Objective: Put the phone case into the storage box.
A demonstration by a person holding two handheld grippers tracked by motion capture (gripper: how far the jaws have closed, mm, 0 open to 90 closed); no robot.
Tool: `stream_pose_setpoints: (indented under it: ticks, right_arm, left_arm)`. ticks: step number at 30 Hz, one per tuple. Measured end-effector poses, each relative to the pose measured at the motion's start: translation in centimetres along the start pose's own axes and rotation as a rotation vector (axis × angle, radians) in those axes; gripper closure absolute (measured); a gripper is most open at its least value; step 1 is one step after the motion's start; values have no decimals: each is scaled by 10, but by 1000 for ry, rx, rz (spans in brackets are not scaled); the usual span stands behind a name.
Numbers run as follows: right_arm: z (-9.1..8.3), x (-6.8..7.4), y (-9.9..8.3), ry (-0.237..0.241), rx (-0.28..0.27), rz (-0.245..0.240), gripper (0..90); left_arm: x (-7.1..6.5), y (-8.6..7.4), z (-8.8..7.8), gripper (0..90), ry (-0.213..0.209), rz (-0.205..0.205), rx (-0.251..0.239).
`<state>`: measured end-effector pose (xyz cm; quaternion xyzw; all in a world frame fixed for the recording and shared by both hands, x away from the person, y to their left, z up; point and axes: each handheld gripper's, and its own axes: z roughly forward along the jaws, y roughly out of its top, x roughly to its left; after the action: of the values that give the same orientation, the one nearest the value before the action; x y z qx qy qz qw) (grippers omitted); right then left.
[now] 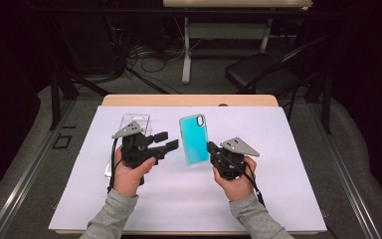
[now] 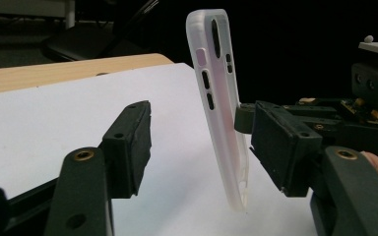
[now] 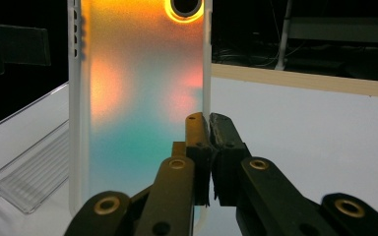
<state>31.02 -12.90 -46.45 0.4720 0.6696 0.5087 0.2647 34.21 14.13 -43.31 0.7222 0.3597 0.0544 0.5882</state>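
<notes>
A phone case (image 1: 195, 139), teal in the high view, stands upright above the white sheet. My right gripper (image 1: 211, 148) is shut on its lower right edge; in the right gripper view the jaws (image 3: 209, 120) pinch the rim of the translucent case (image 3: 138, 98). My left gripper (image 1: 167, 140) points at the case from the left. In the left gripper view the case (image 2: 221, 123) stands edge-on between my open jaws (image 2: 204, 142). The left pad (image 2: 133, 142) is well apart from it and the right pad (image 2: 275, 147) is close beside it.
A clear plastic package (image 1: 134, 122) lies flat on the white sheet (image 1: 278, 164) under my left hand, and its ribbed tray (image 3: 29, 172) lies left of the case. A black chair (image 1: 263, 72) and a table leg stand beyond the wooden far edge (image 1: 189, 100).
</notes>
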Motion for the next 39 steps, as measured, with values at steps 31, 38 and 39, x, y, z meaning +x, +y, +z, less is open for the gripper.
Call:
stream_pose_setpoints:
  ticks: [31,38,39]
  right_arm:
    - [-1,-2,-4,-6,-1,2,875]
    - [-1,0,-5,-4,1,0,875]
    - [-1,0,-5,-2,-2,-1,875]
  left_arm:
    - [-1,-10,20,540,-83,-146,70]
    - [2,-15,22,591,-103,-175,87]
    - [2,-16,23,592,-111,-193,95]
